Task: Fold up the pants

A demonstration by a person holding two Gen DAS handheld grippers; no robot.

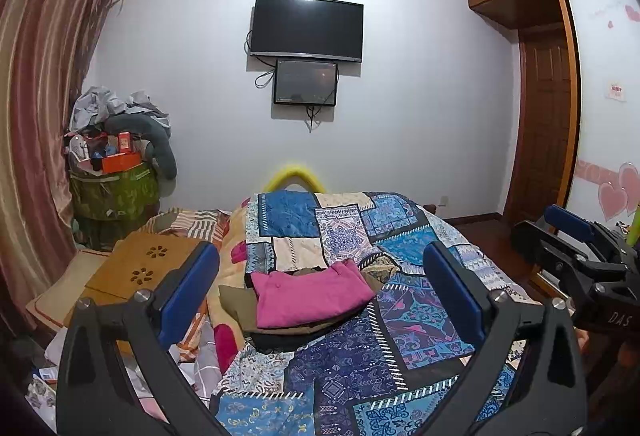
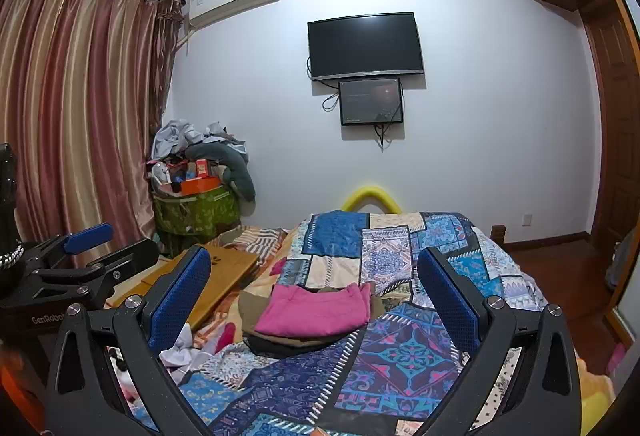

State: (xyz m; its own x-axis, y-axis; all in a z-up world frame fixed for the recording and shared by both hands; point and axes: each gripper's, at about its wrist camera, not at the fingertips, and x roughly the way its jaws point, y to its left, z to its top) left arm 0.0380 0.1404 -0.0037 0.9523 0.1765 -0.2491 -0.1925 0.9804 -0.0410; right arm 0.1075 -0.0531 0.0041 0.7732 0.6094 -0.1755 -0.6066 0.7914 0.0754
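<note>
Folded pink pants (image 1: 312, 296) (image 2: 316, 310) lie on top of a small stack of folded clothes, with an olive garment (image 1: 236, 306) (image 2: 250, 310) and a black one (image 1: 280, 340) (image 2: 276, 346) under them. The stack rests on a blue patchwork quilt (image 1: 400, 228) (image 2: 400, 248) on the bed. My left gripper (image 1: 320, 248) (image 2: 112, 246) hovers open in the air on the near side of the stack, with nothing between its fingers. My right gripper (image 2: 314, 254) (image 1: 556, 236) is open too, held beside the left one and holding nothing.
A wooden lap desk (image 1: 140, 268) (image 2: 228, 268) lies on the bed's left side, with loose cloth (image 2: 180, 348) near it. A full green hamper (image 1: 112, 191) stands by the curtain. A yellow foam pad (image 1: 294, 173) caps the footboard. Wardrobe (image 1: 600, 95) at right.
</note>
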